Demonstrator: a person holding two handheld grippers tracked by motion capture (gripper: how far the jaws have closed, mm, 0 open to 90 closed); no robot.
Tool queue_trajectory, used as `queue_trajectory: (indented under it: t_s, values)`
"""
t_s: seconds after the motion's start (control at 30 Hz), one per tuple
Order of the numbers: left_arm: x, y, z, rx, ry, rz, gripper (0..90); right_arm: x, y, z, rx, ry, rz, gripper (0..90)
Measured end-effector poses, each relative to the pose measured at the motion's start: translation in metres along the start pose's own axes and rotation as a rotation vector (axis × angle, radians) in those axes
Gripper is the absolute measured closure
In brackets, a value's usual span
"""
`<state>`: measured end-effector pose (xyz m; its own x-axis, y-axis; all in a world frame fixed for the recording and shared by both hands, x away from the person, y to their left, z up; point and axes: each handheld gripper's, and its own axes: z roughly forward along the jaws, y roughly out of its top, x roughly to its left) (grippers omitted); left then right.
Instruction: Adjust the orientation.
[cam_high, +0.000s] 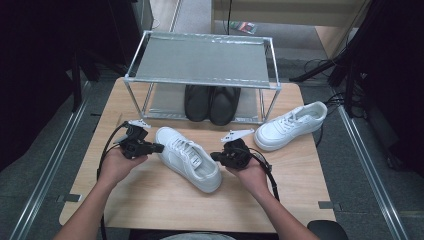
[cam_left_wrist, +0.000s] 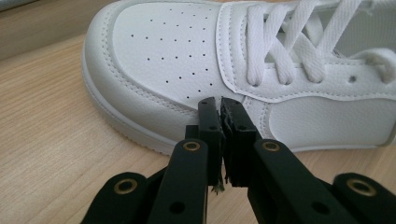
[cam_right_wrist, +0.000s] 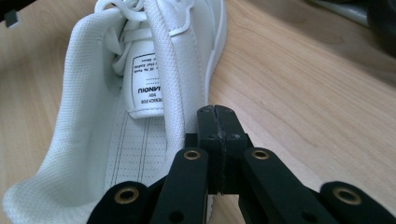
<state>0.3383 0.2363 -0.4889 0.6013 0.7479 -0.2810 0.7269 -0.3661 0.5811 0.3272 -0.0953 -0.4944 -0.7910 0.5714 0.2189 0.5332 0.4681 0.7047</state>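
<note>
Both hand-held grippers are flanking the near white sneaker (cam_high: 188, 158), which is lying diagonally mid-tabletop (cam_high: 150, 200), toe toward the rack (cam_high: 202, 60). The left hand-held gripper (cam_high: 156, 148) is sitting at the toe end with jaws practically closed on nothing; the right hand-held gripper (cam_high: 216, 156) is sitting at the heel side, jaws fully closed and empty.

Judgement: the step is getting a grip on this shoe. Both jaws need opening first, then one pad going inside the heel collar and one outside, the left steadying the toe, so the shoe isn't sliding.

The left gripper view is giving the perforated toe cap (cam_left_wrist: 163, 51) and laces (cam_left_wrist: 285, 42) close up. The right gripper view is giving the shoe's opening and tongue label (cam_right_wrist: 145, 84). The high view is adding the second white sneaker (cam_high: 291, 125) at right and black shoes (cam_high: 212, 102) on the rack's lower shelf.
</note>
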Motion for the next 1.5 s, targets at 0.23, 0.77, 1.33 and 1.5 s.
queue_trajectory:
  t_s: [0.23,0.77,1.33,1.5]
  values:
    - [-0.002,0.001,0.003,0.012,-0.009,0.011,87.7,0.007,-0.004,-0.003,0.017,0.024,-0.008,90.0]
    - [-0.006,0.014,0.013,0.036,-0.041,0.046,87.9,0.027,-0.018,-0.012,0.02,0.043,-0.014,90.0]
    - [-0.016,0.021,0.023,0.059,-0.088,0.073,88.3,0.026,-0.023,-0.017,0.012,0.029,0.007,90.0]
    - [-0.023,0.022,0.025,0.066,-0.094,0.102,88.1,0.026,-0.024,-0.019,0.013,0.024,0.002,90.0]
